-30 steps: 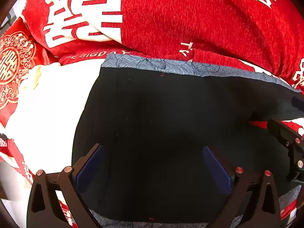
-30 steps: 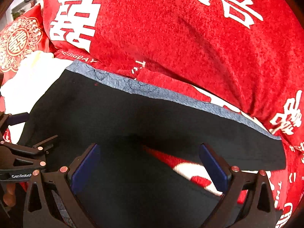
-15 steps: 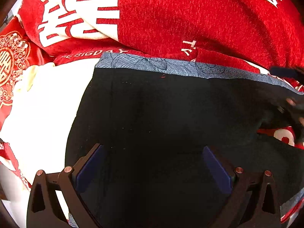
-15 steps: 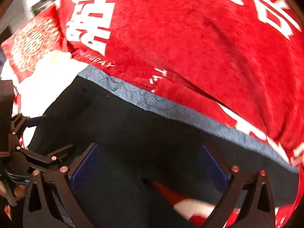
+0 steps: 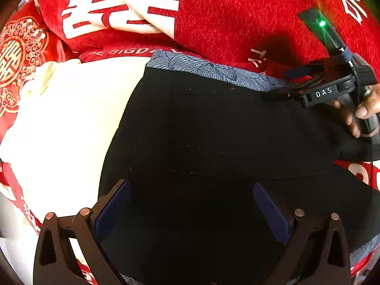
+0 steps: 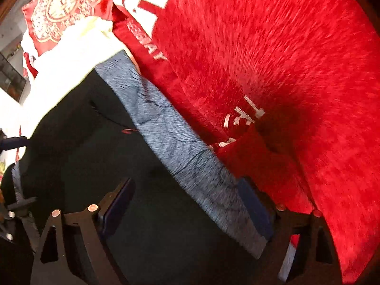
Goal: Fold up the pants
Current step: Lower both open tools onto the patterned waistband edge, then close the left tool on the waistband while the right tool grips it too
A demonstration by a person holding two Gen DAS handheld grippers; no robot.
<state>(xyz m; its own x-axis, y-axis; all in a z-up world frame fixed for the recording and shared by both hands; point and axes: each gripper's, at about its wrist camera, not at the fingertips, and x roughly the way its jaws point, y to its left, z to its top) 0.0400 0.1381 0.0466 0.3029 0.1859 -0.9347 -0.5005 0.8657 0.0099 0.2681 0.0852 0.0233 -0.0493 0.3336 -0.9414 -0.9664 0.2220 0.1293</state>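
Observation:
Black pants (image 5: 213, 130) with a grey-blue patterned waistband (image 5: 209, 71) lie flat on a red and white bedspread. My left gripper (image 5: 190, 211) is open low over the black cloth near its left edge. My right gripper (image 6: 187, 211) is open, with the waistband (image 6: 180, 142) passing between its fingers at the far edge of the pants. The right gripper also shows in the left wrist view (image 5: 296, 80), at the waistband on the right, held by a hand.
A thick red blanket (image 5: 237, 11) with white characters lies bunched just behind the waistband. A red and gold cushion (image 5: 16, 57) sits far left. A white patch of the bedspread (image 5: 66, 123) lies left of the pants.
The right gripper has swung forward and to the waistband, so the band now lies between its fingers. The left gripper has barely moved over the black cloth.

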